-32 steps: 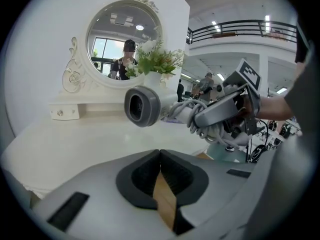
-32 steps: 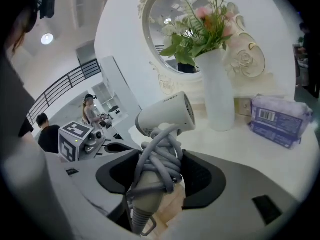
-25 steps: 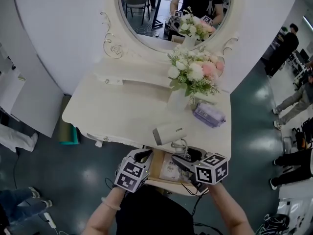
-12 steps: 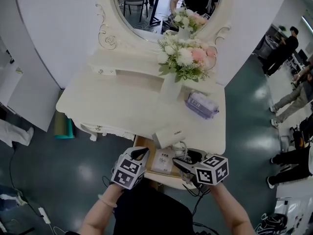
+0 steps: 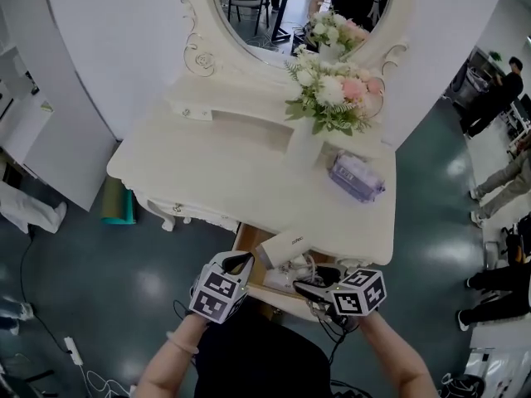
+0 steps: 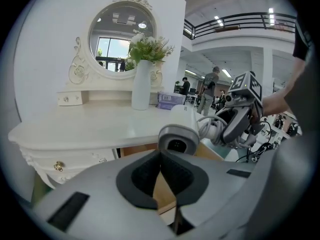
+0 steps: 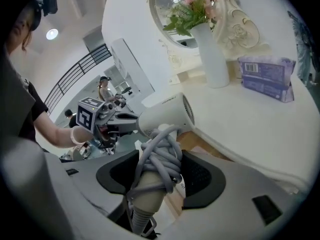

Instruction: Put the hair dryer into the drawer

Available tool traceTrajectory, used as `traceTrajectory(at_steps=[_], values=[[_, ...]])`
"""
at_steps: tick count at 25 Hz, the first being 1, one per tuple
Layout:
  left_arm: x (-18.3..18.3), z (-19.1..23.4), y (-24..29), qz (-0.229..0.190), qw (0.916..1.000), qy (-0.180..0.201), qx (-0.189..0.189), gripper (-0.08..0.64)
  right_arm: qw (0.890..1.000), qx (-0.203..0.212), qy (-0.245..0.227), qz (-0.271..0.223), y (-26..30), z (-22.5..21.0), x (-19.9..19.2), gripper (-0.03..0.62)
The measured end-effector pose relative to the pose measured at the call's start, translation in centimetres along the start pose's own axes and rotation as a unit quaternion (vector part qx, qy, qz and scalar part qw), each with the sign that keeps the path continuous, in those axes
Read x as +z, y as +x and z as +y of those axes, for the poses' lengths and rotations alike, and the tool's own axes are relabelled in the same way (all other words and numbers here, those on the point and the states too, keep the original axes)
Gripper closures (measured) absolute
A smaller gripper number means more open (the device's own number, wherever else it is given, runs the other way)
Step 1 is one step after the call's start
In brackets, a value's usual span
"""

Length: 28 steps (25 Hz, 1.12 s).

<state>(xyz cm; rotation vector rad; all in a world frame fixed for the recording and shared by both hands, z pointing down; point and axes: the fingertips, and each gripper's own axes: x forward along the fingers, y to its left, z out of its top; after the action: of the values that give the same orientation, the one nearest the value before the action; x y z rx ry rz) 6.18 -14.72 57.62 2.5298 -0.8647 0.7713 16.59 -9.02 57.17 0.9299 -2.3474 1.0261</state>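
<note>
The white hair dryer hangs over the open drawer just in front of the table edge. My right gripper is shut on its handle, which has the grey cord wound around it. The barrel points left, toward my left gripper. From the left gripper view the dryer's rear grille faces the camera, with the right gripper behind it. My left gripper is beside the drawer's left side, jaws together with nothing between them. The drawer's wooden wall shows under the tabletop.
On the cream dressing table stand a white vase of flowers and a purple tissue pack at the right. An oval mirror rises behind. A white packet lies in the drawer. People stand at the far right.
My right gripper has brought the hair dryer down and toward me, from the table's front edge to above the open drawer. The left gripper has sunk a little beside it.
</note>
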Motion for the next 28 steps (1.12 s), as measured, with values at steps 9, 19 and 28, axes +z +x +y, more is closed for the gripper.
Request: traceTrajectory(at_steps=[9, 19, 28], values=[[-2.2, 1.7, -1.0, 0.004, 0.9996, -0.017, 0.024, 0.546, 0.996, 0.042, -0.012, 0.072, 3.7, 0.4, -2.6, 0.313], [-2.9, 3.0, -0.3, 0.011, 0.9994, -0.015, 0.031, 0.548, 0.99, 0.055, -0.039, 0.126, 5.7, -0.4, -3.7, 0.313], [-3.4, 3.2, 0.4, 0.015, 0.9994, -0.018, 0.025, 0.548, 0.984, 0.064, -0.044, 0.162, 7.3, -1.6, -4.2, 0.313]])
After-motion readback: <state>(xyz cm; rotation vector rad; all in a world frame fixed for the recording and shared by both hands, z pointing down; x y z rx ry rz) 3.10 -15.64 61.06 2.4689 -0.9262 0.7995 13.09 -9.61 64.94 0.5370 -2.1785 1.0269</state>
